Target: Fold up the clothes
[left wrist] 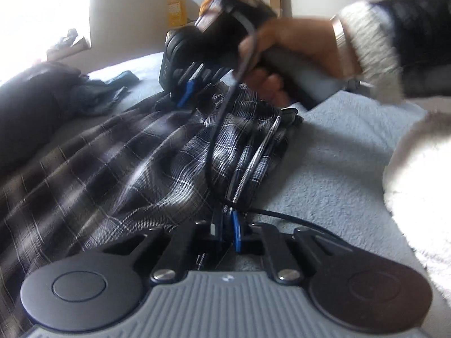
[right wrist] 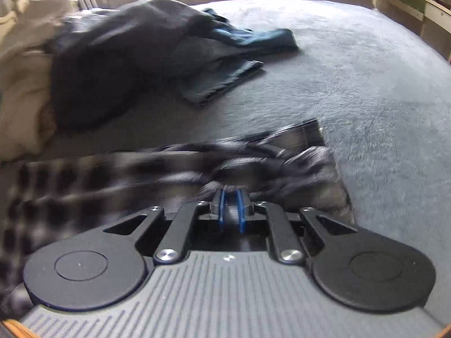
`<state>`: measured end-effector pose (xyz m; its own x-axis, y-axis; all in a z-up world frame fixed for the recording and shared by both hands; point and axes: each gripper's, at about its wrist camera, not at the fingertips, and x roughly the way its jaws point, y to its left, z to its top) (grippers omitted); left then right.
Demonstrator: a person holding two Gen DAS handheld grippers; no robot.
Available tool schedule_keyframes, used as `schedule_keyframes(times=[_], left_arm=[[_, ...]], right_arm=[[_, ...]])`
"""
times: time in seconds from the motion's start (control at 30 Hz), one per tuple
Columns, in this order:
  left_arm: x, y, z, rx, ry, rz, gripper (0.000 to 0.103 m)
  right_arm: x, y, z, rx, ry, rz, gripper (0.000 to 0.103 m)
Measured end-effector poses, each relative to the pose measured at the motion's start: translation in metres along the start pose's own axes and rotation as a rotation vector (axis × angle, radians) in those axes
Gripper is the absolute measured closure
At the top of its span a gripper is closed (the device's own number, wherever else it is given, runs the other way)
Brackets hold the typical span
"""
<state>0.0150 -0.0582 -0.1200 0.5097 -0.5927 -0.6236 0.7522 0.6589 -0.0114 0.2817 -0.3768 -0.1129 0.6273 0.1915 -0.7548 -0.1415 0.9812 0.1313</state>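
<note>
Right gripper point(right wrist: 230, 197) fingers point(right wrist: 221, 205) pinched on blurred plaid garment point(right wrist: 174, 166) over grey bedspread point(right wrist: 366, 84).

black gripper point(right wrist: 230, 208) with blue jaws (grey ribbed body), dark sleeve point(left wrist: 417, 36) with white cuff.

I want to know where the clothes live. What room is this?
Probably a bedroom: a soft grey-blue blanket covers what looks like a bed, a plaid garment and a pile of dark clothes on it.

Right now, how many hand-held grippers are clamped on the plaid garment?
2. The left hand-held gripper pinches the plaid garment at its near edge; the right hand-held gripper grips its far edge. No others are visible.
</note>
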Motion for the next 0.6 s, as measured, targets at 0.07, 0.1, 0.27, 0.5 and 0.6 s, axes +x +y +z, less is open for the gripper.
schedule_keyframes(times=[0.07,0.1,0.27,0.5,0.6], left_arm=[[0.000,0.002,-0.001,-0.006,-0.001,-0.009,0.095],[0.001,0.003,-0.001,-0.009,-0.001,-0.013,0.095],[0.000,0.005,-0.002,-0.023,-0.004,-0.027,0.094],[0.001,0.002,-0.004,-0.015,0.000,-0.028,0.094],[0.000,0.002,-0.004,-0.027,0.000,-0.035,0.092]], right_arm=[[0.011,-0.012,0.006,0.051,-0.046,-0.003,0.098],[0.013,-0.018,0.009,0.080,-0.072,0.005,0.099],[-0.010,-0.012,0.007,0.069,-0.117,0.101,0.094],[0.035,0.029,0.006,-0.116,0.061,0.219,0.095],[0.049,0.021,0.017,0.032,-0.013,0.194,0.098]])
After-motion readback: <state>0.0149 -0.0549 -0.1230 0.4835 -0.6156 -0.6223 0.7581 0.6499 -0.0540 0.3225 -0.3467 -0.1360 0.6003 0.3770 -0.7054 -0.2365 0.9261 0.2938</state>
